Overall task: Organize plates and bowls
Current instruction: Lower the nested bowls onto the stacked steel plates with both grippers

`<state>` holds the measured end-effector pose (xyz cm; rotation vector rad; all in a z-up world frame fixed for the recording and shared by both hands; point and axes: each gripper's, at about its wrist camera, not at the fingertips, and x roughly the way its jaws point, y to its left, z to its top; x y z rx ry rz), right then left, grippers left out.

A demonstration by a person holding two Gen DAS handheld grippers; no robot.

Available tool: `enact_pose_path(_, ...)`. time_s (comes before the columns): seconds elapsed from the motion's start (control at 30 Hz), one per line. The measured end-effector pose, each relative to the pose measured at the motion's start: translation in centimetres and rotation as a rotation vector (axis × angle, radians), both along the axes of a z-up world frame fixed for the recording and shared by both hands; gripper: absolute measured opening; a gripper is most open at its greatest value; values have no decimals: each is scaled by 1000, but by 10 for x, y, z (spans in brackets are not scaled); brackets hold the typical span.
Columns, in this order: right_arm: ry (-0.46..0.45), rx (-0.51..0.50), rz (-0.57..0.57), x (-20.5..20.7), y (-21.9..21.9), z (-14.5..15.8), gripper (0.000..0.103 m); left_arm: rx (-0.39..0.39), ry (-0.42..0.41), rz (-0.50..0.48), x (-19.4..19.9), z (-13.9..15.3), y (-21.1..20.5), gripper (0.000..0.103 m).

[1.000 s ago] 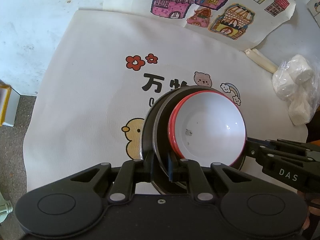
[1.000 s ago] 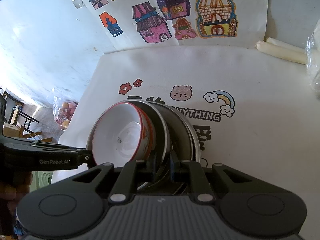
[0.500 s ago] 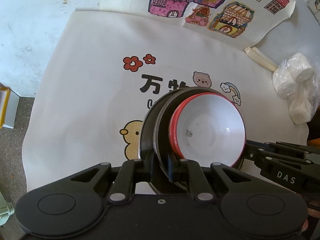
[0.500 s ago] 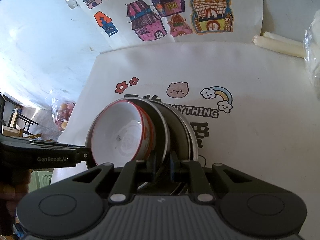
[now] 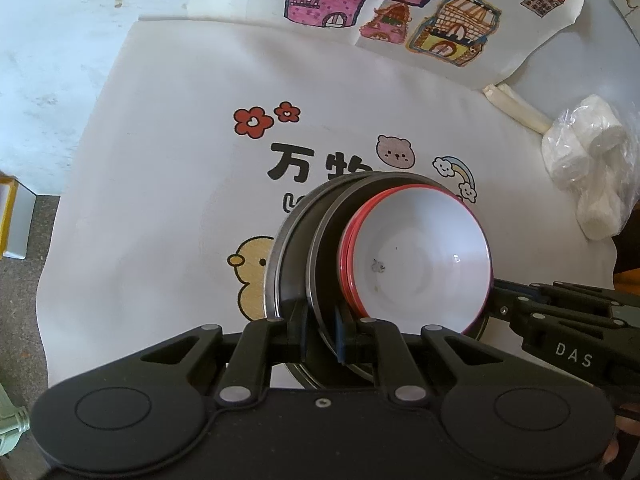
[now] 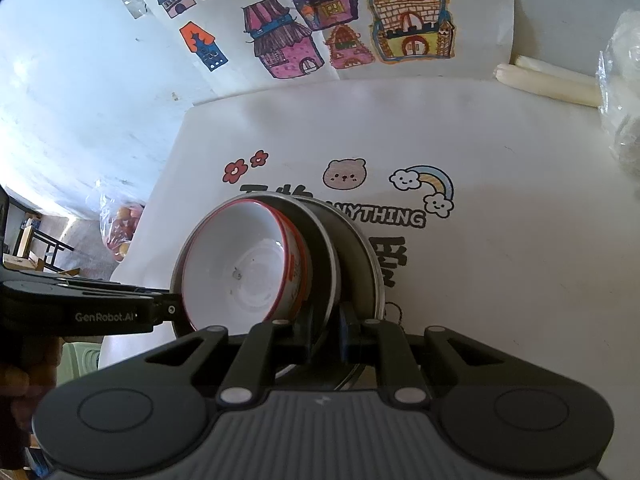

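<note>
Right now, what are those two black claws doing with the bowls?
A person is holding a stack of dishes with both claws. The left claw is shut on the rim of a metal plate, and the right claw pinches the stack's opposite edge. A white bowl with a red rim sits nested in the metal plates. The stack is over a white cloth with cartoon prints; whether it touches the cloth I cannot tell.
</note>
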<state>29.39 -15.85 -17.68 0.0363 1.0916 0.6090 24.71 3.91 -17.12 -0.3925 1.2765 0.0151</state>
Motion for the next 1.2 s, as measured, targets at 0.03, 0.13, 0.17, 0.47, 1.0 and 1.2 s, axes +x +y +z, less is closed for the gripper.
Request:
enact_pose_path(0.03, 0, -1, -2, 0, 0, 0, 15, -1, 1, -1, 0, 0, 0, 12)
enact_pose_path(0.13, 1, 0, -7, -1, -1, 0, 15, -3, 3, -5, 0, -2, -2, 12)
enact_pose_path(0.17, 2, 0, -7, -1, -2, 0, 15, -3, 4, -5, 0, -3, -2, 12)
enact_pose_path(0.47, 2, -4, -10, -2, -1, 0, 17, -9, 7, -7, 0, -4, -1, 12)
enact_pose_path(1.0, 3, 0, -23, -7, -2, 0, 17, -12, 4, -3, -1, -3, 1, 13)
enact_pose_path(1.2, -3, 4, -30, -9, -2, 0, 17, -7, 1, -2, -1, 0, 2, 13)
